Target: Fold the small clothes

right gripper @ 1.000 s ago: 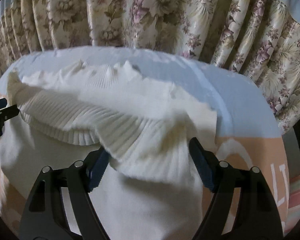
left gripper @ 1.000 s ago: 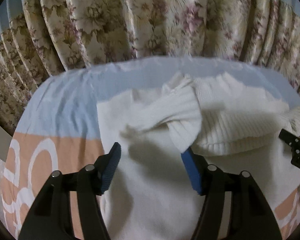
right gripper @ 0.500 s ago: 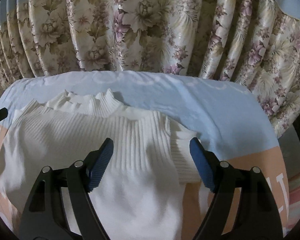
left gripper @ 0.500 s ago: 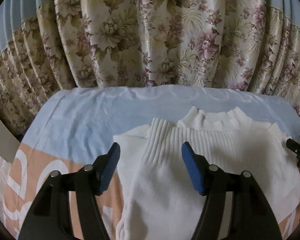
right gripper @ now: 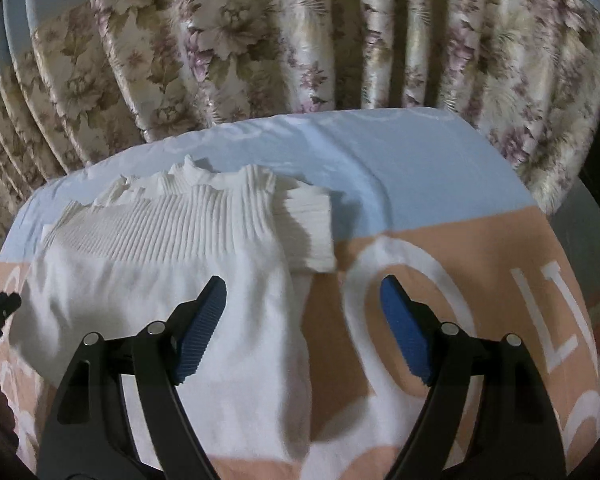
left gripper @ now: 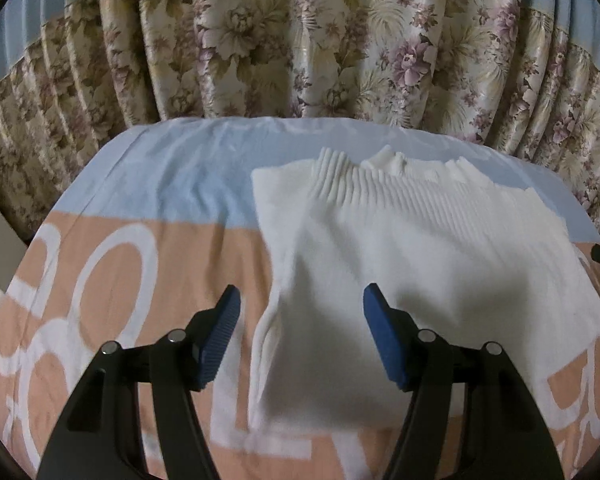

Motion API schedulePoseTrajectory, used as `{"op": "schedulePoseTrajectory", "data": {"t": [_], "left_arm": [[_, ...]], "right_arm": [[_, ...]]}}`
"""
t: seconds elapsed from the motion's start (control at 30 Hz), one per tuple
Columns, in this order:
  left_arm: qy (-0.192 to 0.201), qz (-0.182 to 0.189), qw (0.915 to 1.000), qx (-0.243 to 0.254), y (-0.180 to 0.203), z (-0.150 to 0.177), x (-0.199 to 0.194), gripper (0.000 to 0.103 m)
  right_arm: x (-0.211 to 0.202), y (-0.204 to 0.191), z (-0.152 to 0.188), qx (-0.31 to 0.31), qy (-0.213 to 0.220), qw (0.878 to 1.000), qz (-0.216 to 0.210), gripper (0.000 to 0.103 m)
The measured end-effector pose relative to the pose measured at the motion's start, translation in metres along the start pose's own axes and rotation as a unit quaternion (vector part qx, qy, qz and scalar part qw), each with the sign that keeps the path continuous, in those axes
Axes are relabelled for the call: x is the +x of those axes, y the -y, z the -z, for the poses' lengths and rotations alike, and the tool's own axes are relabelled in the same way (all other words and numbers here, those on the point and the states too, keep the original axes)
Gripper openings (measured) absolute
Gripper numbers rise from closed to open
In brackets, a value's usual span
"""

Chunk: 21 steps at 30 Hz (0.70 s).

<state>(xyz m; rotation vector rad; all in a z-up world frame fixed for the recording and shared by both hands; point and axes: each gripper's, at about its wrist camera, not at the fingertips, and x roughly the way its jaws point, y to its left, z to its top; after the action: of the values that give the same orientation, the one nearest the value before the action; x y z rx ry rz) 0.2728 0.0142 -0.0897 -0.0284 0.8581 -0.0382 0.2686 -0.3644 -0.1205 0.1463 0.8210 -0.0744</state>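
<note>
White sweater (left gripper: 420, 264) lies folded flat on the peach-and-blue sheet (left gripper: 148, 208), ribbed hem up by the floral curtain (left gripper: 300, 40). Left gripper (left gripper: 302, 336) spread, empty, over the sweater's left edge; left view alone shows that edge. Right gripper (right gripper: 302, 328) spread, empty; right view alone shows the folded sleeve cuff (right gripper: 308, 232) sticking out.

A pleated floral curtain (left gripper: 300, 40) in cream, olive and mauve is hung across the whole back of the scene, with a pale blue band seen above it at the sides. The surface in front is covered by a sheet (left gripper: 172, 184), light blue at the far end and peach with large white letters nearer. Dim, soft light is cast throughout.
</note>
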Motion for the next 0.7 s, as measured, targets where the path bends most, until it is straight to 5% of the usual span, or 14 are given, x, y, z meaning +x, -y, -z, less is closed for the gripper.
{"op": "schedulePoseTrajectory", "data": {"t": [0.13, 0.7], "left_arm": [[-0.001, 0.013, 0.9994, -0.034, -0.004, 0.007, -0.017, 0.065], [0.012, 0.009, 0.9999, 0.003, 0.022, -0.002, -0.034, 0.073]], "right_arm": [[-0.016, 0.006, 0.006, 0.004, 0.005, 1.000, 0.003, 0.080], [-0.025, -0.010, 0.016, -0.027, 0.002, 1.000, 0.010, 0.084]]}}
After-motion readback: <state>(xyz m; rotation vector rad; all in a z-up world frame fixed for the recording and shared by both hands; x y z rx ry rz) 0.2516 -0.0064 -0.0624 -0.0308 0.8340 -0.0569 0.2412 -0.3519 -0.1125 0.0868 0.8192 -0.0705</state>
